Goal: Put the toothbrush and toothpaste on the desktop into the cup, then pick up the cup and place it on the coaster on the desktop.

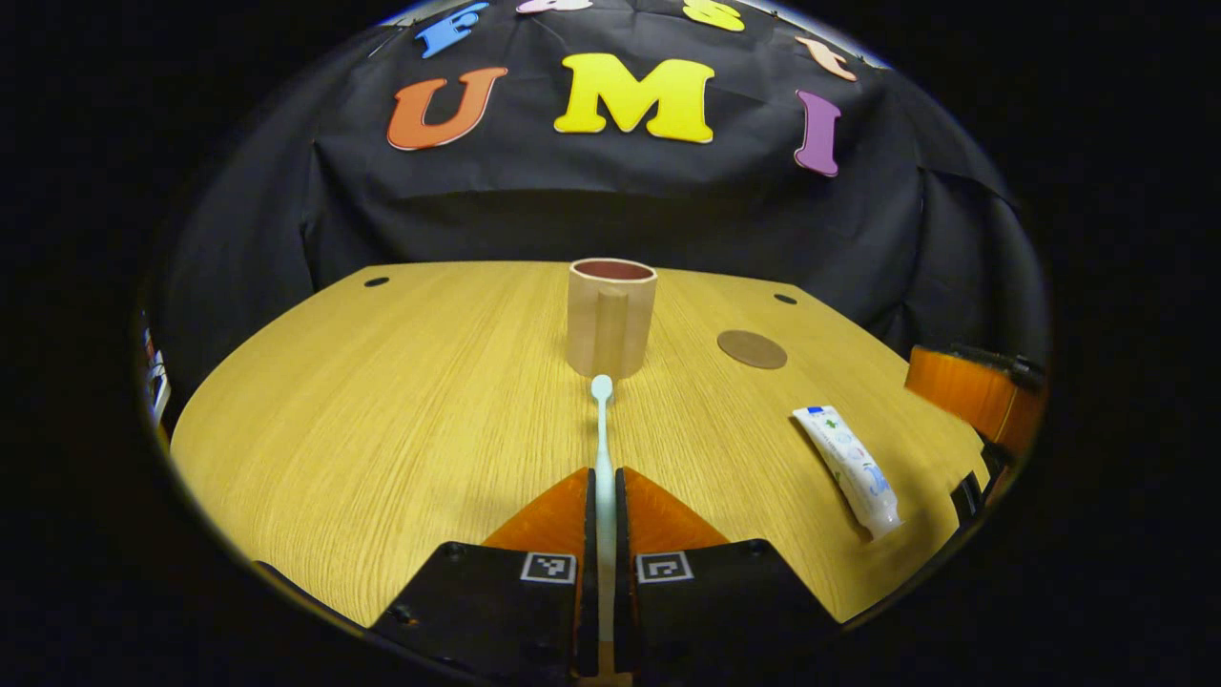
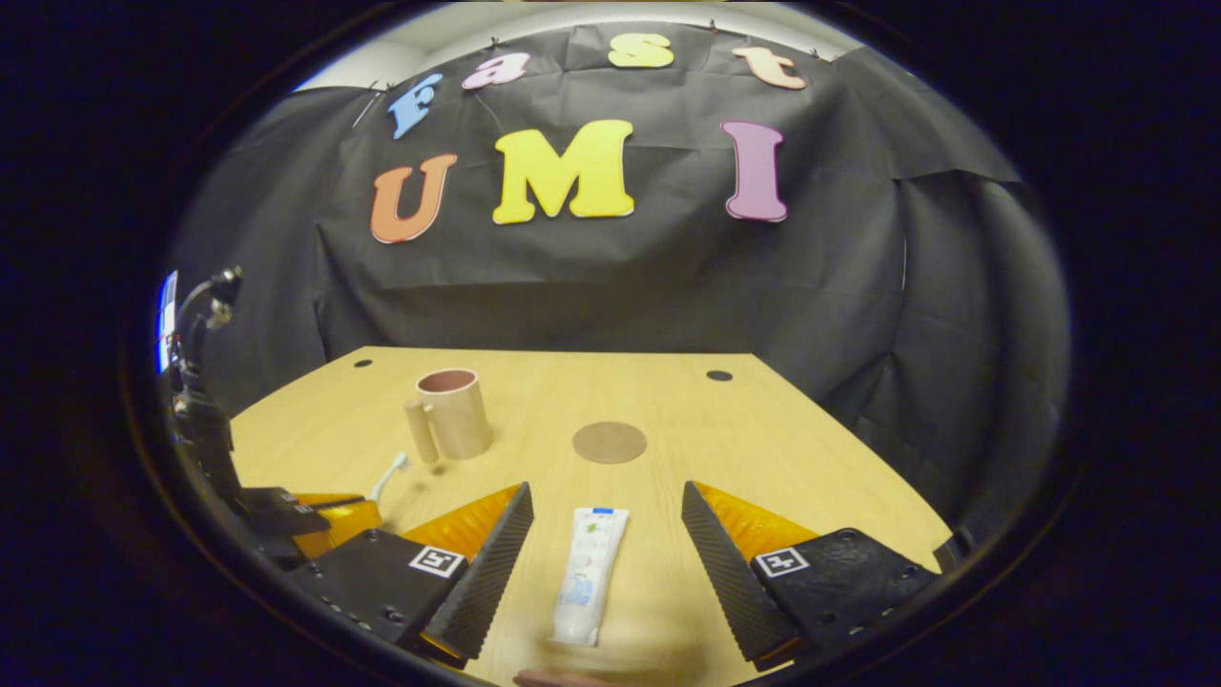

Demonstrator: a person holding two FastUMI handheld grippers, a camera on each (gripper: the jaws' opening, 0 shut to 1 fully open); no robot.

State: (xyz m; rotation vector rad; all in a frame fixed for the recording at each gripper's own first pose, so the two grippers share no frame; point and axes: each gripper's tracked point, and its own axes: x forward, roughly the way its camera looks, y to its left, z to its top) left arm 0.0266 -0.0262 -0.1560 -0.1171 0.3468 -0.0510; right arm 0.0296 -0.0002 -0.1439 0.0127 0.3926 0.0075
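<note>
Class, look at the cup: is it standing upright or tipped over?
Upright. The cup stands on the desktop with its open mouth facing up, handle vertical.

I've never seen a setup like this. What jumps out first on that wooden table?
In the left gripper view, the left gripper is shut on a pale toothbrush whose head points at a handled cup standing straight ahead. In the right gripper view, the right gripper hangs open around a toothpaste tube lying flat on the table. A round brown coaster sits bare just beyond the tube, right of the cup.
</note>
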